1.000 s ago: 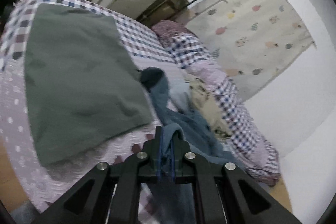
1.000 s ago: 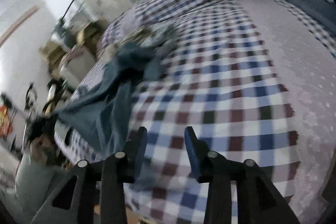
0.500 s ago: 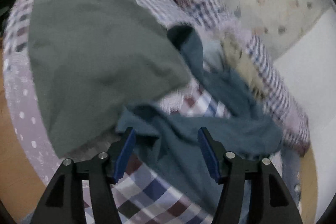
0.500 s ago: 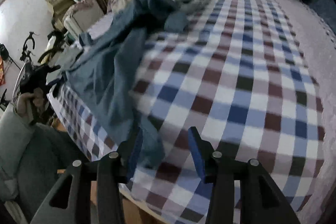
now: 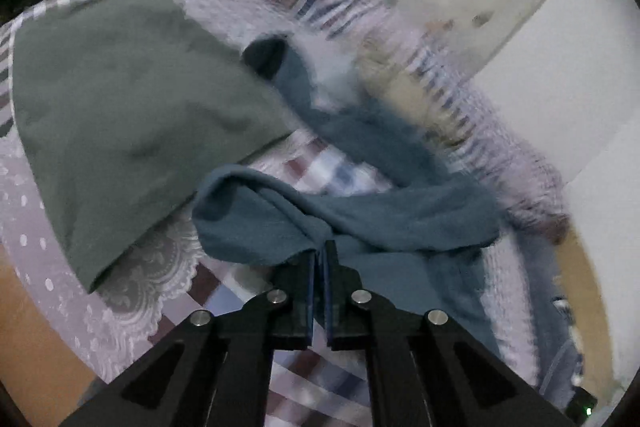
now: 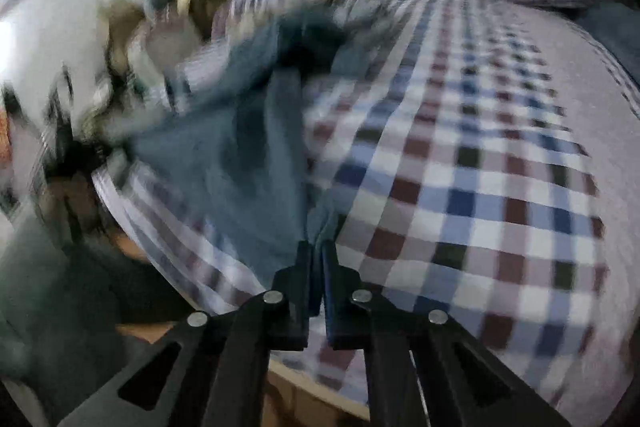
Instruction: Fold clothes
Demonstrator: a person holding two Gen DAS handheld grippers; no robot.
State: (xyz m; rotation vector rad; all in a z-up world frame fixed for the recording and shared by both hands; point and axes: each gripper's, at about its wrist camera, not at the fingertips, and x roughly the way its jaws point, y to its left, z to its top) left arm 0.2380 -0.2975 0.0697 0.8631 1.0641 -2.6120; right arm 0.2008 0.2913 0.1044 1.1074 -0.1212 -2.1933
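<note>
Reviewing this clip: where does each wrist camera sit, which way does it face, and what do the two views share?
Left wrist: on the left gripper, facing across the bed at the grey-green garment; jaws shut on the blue garment.
Right wrist: on the right gripper, facing along the checked bedsheet; jaws shut on the same cloth.
Shared: blue garment, bedsheet.

No readable text, labels, brands or numbers in either view. Both are motion-blurred; the far clutter is too smeared to tell.
</note>
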